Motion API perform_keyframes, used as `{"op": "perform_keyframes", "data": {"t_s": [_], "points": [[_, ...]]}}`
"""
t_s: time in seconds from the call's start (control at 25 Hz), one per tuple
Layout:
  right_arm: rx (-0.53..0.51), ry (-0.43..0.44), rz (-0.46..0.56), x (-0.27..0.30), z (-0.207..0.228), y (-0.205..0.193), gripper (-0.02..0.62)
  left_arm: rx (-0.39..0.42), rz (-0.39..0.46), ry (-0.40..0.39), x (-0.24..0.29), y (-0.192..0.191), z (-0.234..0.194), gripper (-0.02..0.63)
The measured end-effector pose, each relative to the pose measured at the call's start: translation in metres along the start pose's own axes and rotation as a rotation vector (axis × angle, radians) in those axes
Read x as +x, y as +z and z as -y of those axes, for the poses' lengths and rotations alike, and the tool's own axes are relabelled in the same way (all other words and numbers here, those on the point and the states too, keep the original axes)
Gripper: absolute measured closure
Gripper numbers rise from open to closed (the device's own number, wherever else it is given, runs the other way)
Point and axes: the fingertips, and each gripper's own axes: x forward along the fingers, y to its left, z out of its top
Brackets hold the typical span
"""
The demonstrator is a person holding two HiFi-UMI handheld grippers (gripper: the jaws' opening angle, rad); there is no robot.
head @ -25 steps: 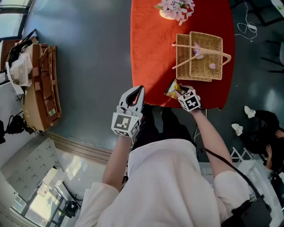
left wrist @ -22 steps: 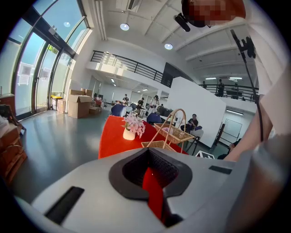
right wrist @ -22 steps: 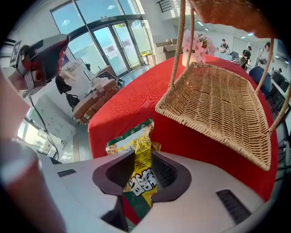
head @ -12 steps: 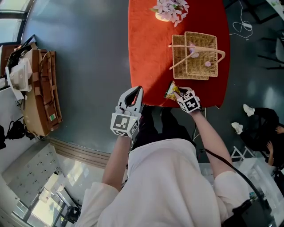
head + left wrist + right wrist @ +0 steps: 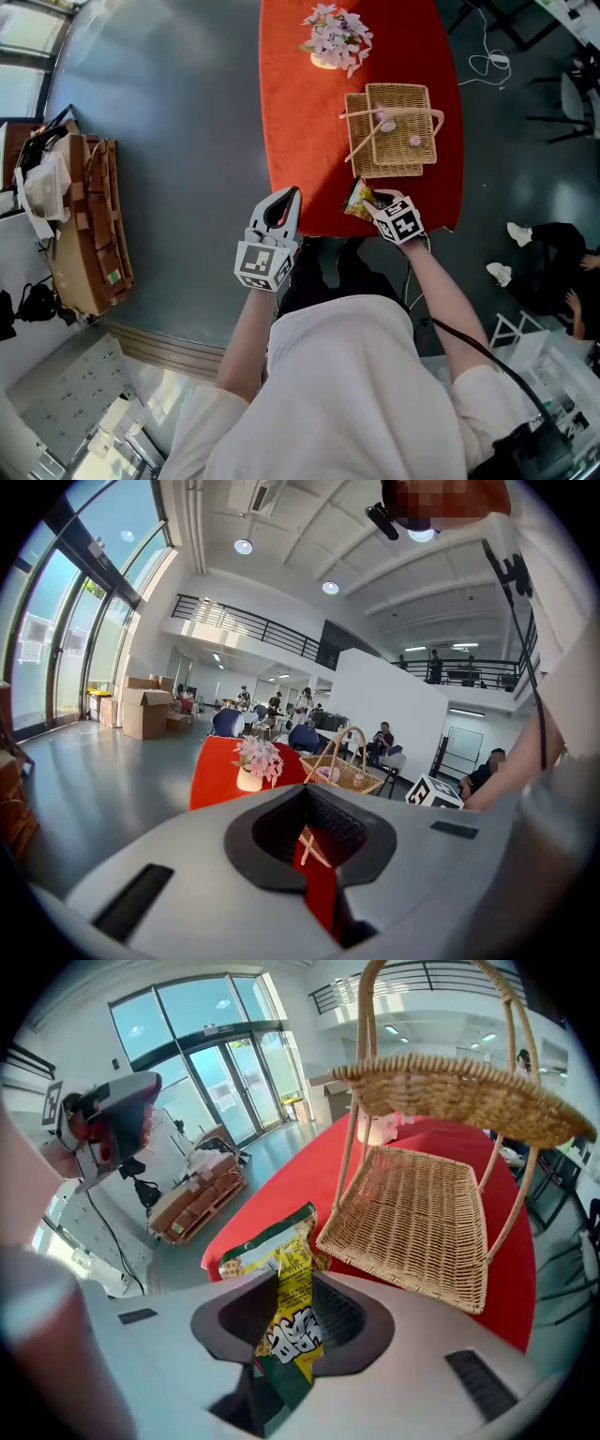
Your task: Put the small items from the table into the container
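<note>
Between the right tool's (image 5: 287, 1288) clamped jaws sits the yellow-green snack packet (image 5: 272, 1251), at the red surface's (image 5: 295, 122) near edge, just beside the wicker basket (image 5: 354, 141). Left tool (image 5: 294, 192) is closed and empty, off the surface.

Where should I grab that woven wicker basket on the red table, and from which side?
Take the woven wicker basket by the middle of its arched handle, coming down from above. The handle stands clear over the open body, and the body itself looks too wide for the jaws.
</note>
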Motion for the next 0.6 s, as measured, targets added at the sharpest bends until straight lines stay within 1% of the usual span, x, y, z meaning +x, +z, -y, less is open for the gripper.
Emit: {"op": "perform_keyframes", "data": {"t_s": [0.16,0.28,0.44,0.6], "points": [[-0.002,-0.002,0.038,-0.022,-0.008,0.015,0.472,0.01,0.014,-0.023,0.003,0.015,0.003,0.6],[0.017,0.002,0.071,-0.039,-0.014,0.023,0.472,0.007,0.028,-0.036,0.008,0.028,0.006,0.599],[0.022,-0.016,0.109,-0.06,-0.018,0.033,0.472,0.024,0.056,-0.064,0.012,0.047,0.014,0.6],[0.037,-0.036,0.15,-0.08,-0.016,0.045,0.472,0.02,0.068,-0.098,0.019,0.061,0.02,0.6]]}}
